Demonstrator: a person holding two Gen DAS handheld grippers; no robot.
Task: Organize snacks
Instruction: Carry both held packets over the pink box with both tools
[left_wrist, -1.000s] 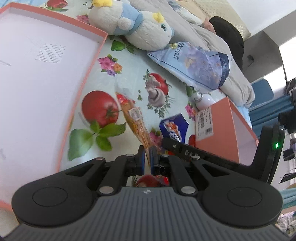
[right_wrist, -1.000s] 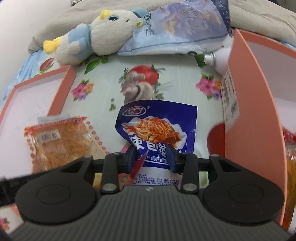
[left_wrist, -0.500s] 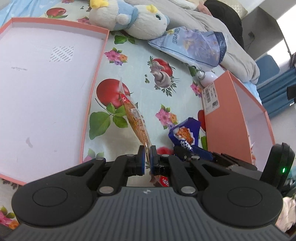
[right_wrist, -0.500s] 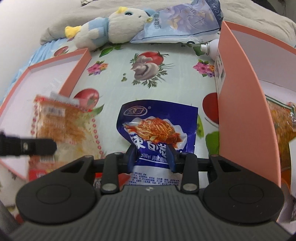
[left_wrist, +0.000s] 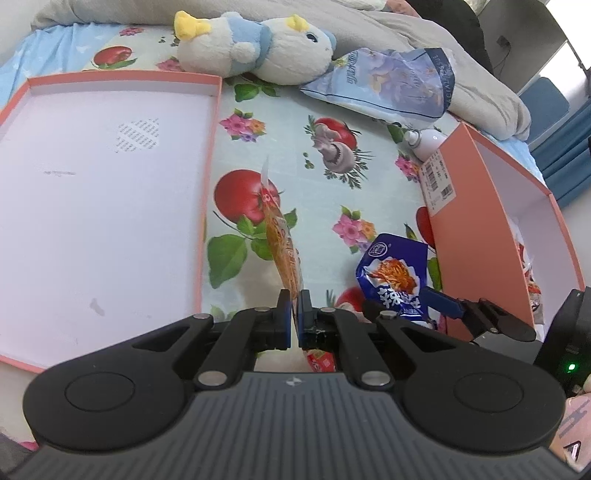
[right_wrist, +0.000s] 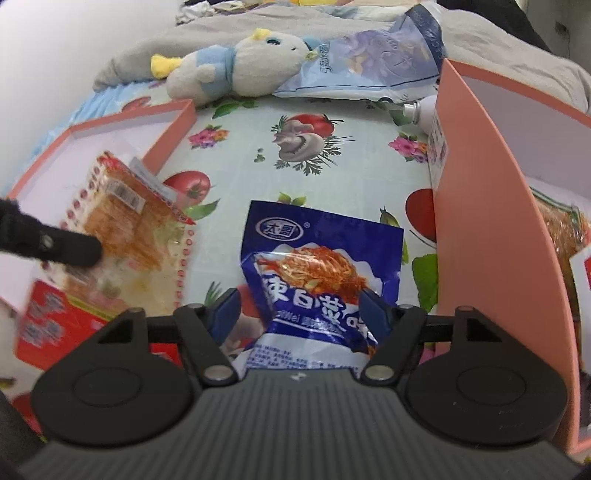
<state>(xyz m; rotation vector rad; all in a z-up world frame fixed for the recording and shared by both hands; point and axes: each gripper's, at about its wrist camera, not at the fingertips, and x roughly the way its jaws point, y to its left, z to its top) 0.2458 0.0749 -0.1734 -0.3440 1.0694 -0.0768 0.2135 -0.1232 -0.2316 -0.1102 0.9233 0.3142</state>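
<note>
My left gripper is shut on an orange snack packet, held edge-on above the tablecloth; the packet also shows in the right wrist view. My right gripper has its jaws wide apart around a blue snack packet, which lies between them and also shows in the left wrist view. A shallow pink box lid lies at the left. A deeper pink box at the right holds several snack packets.
A plush duck, a blue-white tissue pack and a small white bottle lie at the back. A grey blanket is behind them. A red packet lies at the lower left in the right wrist view.
My right gripper's jaws have opened from shut on the blue packet to wide apart. Both grippers have pulled back and risen. The left gripper keeps hold of the orange packet.
</note>
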